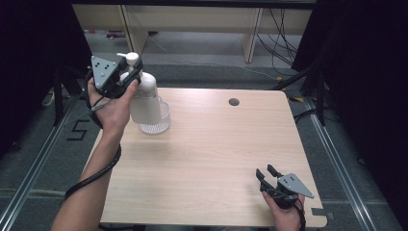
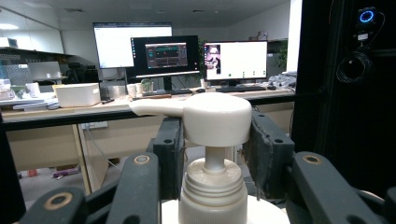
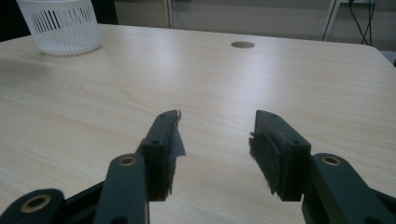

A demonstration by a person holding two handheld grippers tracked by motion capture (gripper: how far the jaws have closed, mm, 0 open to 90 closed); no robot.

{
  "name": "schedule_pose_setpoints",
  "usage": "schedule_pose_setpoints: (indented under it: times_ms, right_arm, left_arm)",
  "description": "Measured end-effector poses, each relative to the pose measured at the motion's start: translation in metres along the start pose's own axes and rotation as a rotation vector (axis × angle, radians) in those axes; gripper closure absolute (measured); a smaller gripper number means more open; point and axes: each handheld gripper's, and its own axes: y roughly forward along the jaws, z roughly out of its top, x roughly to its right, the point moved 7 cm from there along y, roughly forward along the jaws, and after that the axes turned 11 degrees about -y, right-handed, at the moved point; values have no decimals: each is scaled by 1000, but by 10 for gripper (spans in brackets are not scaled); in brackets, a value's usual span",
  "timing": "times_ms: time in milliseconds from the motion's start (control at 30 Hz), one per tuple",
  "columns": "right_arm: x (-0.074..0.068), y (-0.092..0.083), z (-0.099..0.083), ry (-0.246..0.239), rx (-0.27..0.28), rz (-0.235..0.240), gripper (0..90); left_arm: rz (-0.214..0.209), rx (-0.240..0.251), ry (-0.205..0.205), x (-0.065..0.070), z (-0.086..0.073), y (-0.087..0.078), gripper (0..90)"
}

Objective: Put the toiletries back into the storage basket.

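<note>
The wooden table (image 1: 207, 159) is pale, rounded at its corners, with one round cable hole (image 1: 234, 102) near its far edge. Dark carpet and metal floor rails surround it, black curtains flank both sides, and desk legs stand beyond the far edge. In the left gripper view a long desk carries three monitors (image 2: 163, 56).

On the table stands one clear plastic basket (image 1: 161, 120), at the far left corner. One white pump bottle (image 1: 144, 98) is held upright at that same corner, its base at the basket; whether it rests inside cannot be told.

The left gripper (image 1: 126, 81) is about half open, its pads clamped on either side of the bottle's pump head (image 2: 217, 119), the nozzle pointing left in that view.

The right gripper (image 1: 265, 174) rests at the near right of the table, jaws standing wide apart with nothing between them and bare wood ahead.
</note>
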Motion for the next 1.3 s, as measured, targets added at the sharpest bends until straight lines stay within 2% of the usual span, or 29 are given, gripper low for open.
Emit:
schedule_pose_setpoints:
  times_ms: [700,767,833,933,967,1300]
  right_arm:
    - [1,0,0,-8,-1,-2,513]
    - [0,-1,0,6,-6,6,513]
    - [1,0,0,-10,0,-1,513]
    - [1,0,0,-9,-1,-1,513]
    - [1,0,0,-7,0,2,513]
    - [2,-1,0,-15,-9,3,513]
  left_arm:
    - [26,-5,0,-11,0,21,595]
    - [27,-7,-1,-12,-1,24,594]
    - [28,-6,-2,-12,-1,25,594]
    - [26,-5,-3,-12,-2,28,594]
    - [46,-11,-9,-13,-3,28,594]
    - [55,-12,-1,-16,-3,36,595]
